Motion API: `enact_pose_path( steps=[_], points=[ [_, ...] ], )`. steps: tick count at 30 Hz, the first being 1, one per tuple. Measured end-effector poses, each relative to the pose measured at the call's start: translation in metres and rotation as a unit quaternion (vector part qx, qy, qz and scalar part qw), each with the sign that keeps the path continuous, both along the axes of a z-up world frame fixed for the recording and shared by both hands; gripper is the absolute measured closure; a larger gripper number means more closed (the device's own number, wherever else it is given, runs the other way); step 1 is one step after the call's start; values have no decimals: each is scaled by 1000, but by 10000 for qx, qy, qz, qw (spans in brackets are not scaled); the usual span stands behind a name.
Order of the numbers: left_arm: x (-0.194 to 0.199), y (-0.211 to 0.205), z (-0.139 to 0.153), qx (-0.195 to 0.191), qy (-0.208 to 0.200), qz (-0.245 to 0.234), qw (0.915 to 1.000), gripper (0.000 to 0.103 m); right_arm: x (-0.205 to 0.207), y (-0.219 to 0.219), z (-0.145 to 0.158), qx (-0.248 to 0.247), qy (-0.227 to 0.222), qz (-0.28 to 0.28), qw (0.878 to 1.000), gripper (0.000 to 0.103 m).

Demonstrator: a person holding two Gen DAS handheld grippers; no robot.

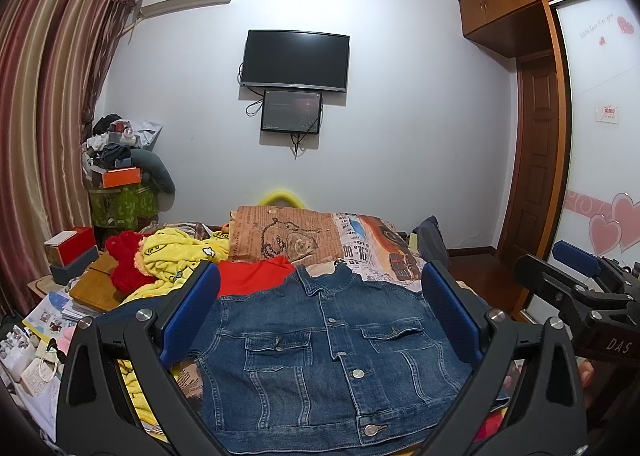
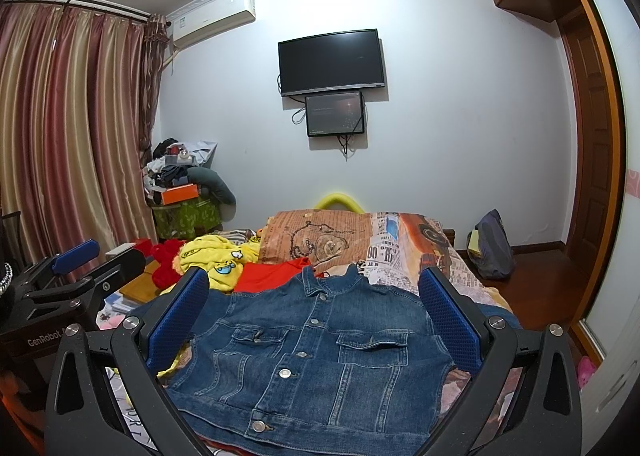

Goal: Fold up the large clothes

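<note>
Denim jacket (image 1: 320,360) spread flat on bed (image 1: 384,252), front up, for folding; left gripper (image 1: 320,316) and right gripper (image 2: 316,316) held wide open above hem, nothing grasped.

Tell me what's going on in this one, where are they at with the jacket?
A person holds a claw in each hand above a bed. A denim jacket lies spread out flat, buttoned front up, collar toward the far wall. The left claw and the right claw are both open, hovering over the jacket and gripping nothing. No fold shows yet. A yellow garment and a red garment lie bunched behind it.
</note>
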State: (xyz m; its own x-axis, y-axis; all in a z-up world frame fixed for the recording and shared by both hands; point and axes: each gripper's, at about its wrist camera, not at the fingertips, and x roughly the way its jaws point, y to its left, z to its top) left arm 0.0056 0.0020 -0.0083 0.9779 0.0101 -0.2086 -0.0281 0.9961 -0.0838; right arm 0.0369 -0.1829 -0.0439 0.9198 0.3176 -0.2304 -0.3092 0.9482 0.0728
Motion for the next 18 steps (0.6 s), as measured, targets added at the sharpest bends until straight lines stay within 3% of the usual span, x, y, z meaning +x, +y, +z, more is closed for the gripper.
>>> enact_pose_path(
  steps=[18],
  points=[
    [4, 1, 0, -20, 59, -53, 10000, 2, 3, -1, -4, 13, 52, -34, 10000, 0]
  ],
)
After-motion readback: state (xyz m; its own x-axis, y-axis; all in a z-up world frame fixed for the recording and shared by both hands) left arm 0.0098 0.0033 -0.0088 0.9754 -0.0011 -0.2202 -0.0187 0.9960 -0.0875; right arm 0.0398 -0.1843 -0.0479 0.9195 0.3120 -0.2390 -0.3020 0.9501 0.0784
